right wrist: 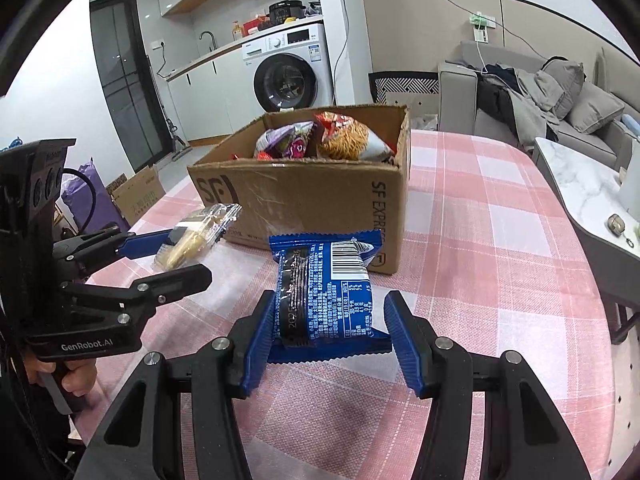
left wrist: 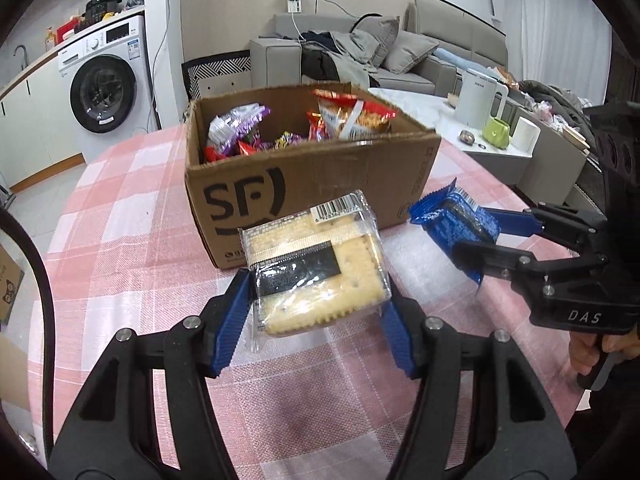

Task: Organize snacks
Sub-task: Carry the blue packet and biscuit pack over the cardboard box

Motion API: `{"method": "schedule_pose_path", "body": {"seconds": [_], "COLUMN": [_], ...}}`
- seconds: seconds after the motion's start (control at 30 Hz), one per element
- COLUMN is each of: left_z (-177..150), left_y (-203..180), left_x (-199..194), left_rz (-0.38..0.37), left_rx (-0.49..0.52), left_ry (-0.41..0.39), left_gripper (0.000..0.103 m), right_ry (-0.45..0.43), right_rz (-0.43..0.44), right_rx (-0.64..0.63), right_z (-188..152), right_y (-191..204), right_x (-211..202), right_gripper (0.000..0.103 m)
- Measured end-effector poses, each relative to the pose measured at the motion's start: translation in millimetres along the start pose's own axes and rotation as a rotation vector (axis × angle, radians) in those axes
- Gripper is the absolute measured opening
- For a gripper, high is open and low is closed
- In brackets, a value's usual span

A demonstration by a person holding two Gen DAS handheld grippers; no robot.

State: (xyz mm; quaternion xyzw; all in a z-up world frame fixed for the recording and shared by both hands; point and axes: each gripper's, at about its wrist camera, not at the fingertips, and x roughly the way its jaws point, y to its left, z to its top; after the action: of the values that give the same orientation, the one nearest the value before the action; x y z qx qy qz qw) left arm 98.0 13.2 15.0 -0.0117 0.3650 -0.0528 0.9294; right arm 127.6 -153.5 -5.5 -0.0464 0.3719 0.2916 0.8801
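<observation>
Pink-and-white checked cloth covers the round table (left wrist: 132, 240) where snacks are being sorted, in a living room with a grey sofa and a white washing machine behind.

At the centre of the left wrist view, a clear-wrapped pack of square pale crackers (left wrist: 320, 268) is pinched between the blue ribbed pads of the left gripper (left wrist: 316, 320), which press on both of its sides. It is lifted clear of the cloth, just in front of the box. At three o'clock from it, the right gripper (left wrist: 476, 244) clamps a blue foil snack packet (left wrist: 452, 220), also held above the table.

From the right wrist view, that blue packet (right wrist: 328, 292) sits upright between the right gripper's (right wrist: 332, 336) pads, barcode facing the camera; the left pad presses it, while the right pad's contact is hard to make out. The left gripper (right wrist: 180, 252) appears at nine o'clock, a person's hand on its handle.

At twelve o'clock from both packs stands an open brown cardboard box marked SF (left wrist: 320, 184). It already holds several bright wrappers, purple, red and orange.

Judging from this, much of the sorting is done: no loose snacks show on the cloth. What seems left is carrying these two packs over the rim and releasing them inside.
</observation>
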Motion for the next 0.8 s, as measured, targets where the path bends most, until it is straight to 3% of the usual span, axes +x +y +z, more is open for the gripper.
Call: {"method": "schedule_pose_path", "body": {"seconds": [0.8], "left_z": [45.7], "left_y": [11.8], "left_x": [-66.8], "left_rz": [0.043], "left_rx": [-0.008], "left_ry": [-0.146], "left_gripper": [0.059], "right_ry": [-0.131], "right_rz": [-0.012], "right_rx": [-0.024], "right_z": [34.5], "right_y": [11.9], "right_x": [-50.6], "right_gripper": [0.055]}}
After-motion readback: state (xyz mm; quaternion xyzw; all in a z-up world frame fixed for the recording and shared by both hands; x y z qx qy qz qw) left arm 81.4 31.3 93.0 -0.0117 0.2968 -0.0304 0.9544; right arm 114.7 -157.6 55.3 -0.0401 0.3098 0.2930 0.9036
